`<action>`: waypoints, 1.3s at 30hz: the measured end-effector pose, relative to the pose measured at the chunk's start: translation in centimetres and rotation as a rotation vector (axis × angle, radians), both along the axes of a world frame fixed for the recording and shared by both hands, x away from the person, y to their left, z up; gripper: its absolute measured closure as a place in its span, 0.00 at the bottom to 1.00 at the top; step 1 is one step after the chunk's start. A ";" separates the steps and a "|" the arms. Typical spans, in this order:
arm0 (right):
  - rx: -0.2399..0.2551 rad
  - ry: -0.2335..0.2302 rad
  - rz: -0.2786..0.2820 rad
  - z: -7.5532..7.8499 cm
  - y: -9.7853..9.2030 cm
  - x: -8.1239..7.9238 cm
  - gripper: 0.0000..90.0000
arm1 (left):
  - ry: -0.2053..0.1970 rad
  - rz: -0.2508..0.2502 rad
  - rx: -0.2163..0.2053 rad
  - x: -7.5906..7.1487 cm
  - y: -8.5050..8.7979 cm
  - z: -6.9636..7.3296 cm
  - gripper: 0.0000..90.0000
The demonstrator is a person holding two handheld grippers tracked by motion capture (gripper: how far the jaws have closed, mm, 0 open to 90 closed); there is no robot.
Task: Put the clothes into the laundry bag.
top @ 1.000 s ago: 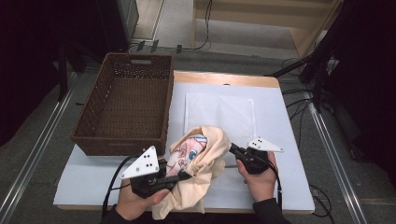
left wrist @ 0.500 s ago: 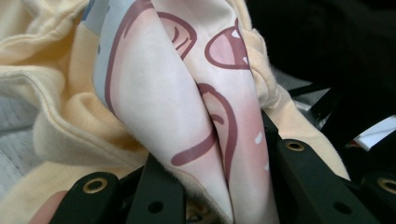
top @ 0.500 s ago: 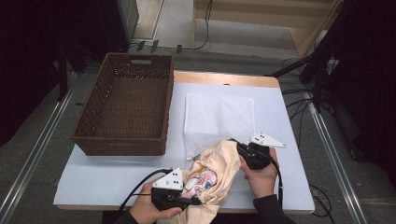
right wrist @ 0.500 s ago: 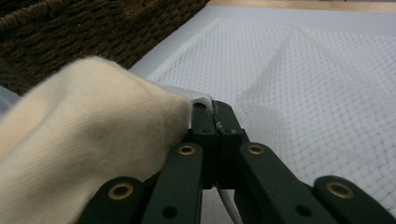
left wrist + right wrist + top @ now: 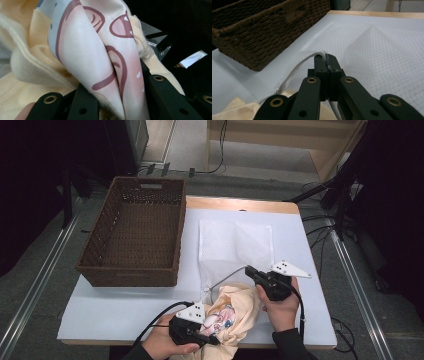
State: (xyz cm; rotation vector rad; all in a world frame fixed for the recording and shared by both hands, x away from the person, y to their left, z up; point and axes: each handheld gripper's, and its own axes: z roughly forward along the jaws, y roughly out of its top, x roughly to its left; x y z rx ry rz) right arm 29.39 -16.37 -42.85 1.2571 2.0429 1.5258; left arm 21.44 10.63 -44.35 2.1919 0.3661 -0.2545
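- The right claw (image 5: 251, 271) is clamped fully shut on the rim of the mesh bag (image 5: 235, 245), right where the white cord (image 5: 294, 68) runs along the opening. Pinching there lifts the near edge off the bench (image 5: 115, 305), so the mouth gapes toward the near edge, where the garment waits.
- The rest of the bag lies flat in the middle of the bench, its closed end toward the far edge. That leaves only the pinched rim raised, which I take to be the point of the hold.
- The left claw (image 5: 207, 340) grips a bunched fold of the cream garment (image 5: 240, 312) between its jaws, part-way closed on the thick cloth. In the left gripper view the printed panel (image 5: 100, 62) is squeezed between the two jaws.
- The garment sits crumpled at the near edge of the bench, just before the bag's mouth and touching its rim. Bunching it probably makes it narrow enough to push in.
- The wicker basket (image 5: 132, 240) stands at the left side, overhanging the left edge and well apart from both claws. It looks empty, so it may be where the filled bag goes.
- Likely risk: cloth snagging on the cord.
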 end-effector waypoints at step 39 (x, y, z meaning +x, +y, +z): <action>-0.030 -0.060 0.063 0.9 3.2 -2.7 1.00 | 0.015 0.374 0.020 4.4 -1.0 1.9 0.83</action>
